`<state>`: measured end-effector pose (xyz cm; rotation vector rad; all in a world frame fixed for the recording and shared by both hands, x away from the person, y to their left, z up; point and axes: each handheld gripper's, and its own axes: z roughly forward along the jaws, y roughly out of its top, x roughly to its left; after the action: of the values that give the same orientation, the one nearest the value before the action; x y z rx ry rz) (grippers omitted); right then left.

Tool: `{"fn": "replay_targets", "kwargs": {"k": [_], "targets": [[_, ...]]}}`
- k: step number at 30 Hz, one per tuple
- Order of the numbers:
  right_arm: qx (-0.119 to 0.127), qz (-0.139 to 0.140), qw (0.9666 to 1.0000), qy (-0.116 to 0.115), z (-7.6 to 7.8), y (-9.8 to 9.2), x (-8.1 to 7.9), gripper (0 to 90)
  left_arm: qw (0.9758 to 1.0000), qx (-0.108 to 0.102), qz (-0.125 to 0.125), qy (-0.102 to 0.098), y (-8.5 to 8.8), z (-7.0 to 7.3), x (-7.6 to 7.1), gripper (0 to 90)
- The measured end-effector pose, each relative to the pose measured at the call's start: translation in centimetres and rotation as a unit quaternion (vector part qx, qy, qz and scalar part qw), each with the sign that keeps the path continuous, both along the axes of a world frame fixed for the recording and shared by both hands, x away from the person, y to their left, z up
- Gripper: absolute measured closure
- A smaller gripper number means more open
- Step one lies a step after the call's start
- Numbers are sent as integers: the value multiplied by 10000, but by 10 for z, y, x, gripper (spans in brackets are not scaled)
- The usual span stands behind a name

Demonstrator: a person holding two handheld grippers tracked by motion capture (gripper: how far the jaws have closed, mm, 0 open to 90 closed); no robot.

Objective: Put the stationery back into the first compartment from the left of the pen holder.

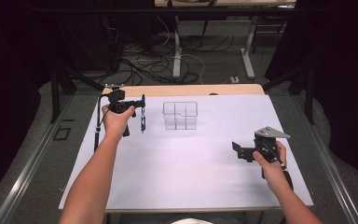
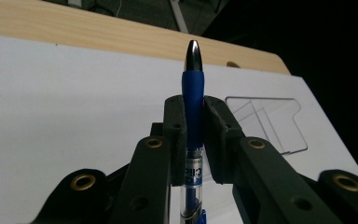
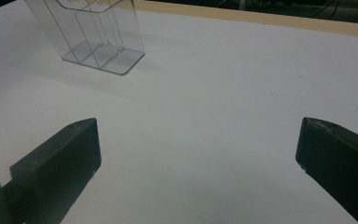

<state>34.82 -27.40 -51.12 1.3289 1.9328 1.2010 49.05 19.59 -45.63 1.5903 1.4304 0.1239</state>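
A blue pen (image 1: 142, 116) with a silver tip hangs upright in my left gripper (image 1: 142, 108), held above the white table at the far left. In the left gripper view both jaws press on the blue grip of the pen (image 2: 193, 100), just left of a clear plastic organizer (image 2: 265, 122). That clear organizer (image 1: 180, 115) with its compartments stands at the table's far middle. My right gripper (image 1: 236, 150) hovers low at the right side, jaws wide apart with nothing between them (image 3: 198, 149). The organizer (image 3: 93, 32) lies well ahead of it.
The white table top (image 1: 186, 172) ends in a wooden strip (image 1: 186, 89) at the far edge. Beyond it are table legs, cables and a power strip on the floor. Dark curtains stand on both sides.
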Motion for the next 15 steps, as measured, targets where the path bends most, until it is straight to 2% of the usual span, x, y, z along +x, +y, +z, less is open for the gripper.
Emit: {"fn": "replay_targets", "kwargs": {"k": [7, 11, 12, 15], "targets": [[11, -6, 10000, -1, 0, 0, 0, 0, 9986, -173, 249, -428, 1, 12, -3, 796], [13, -2, 10000, 5, 0, 0, 0, 0, 9967, -275, 371, -670, 0, 20, -5, 796], [2, -9, 10000, 18, 0, 0, 0, 0, 9954, -297, 471, -773, -1, 21, -5, 796], [8, 1, 10000, 17, 0, 0, 0, 0, 9932, -359, 537, -974, -3, 26, -7, 795]]}}
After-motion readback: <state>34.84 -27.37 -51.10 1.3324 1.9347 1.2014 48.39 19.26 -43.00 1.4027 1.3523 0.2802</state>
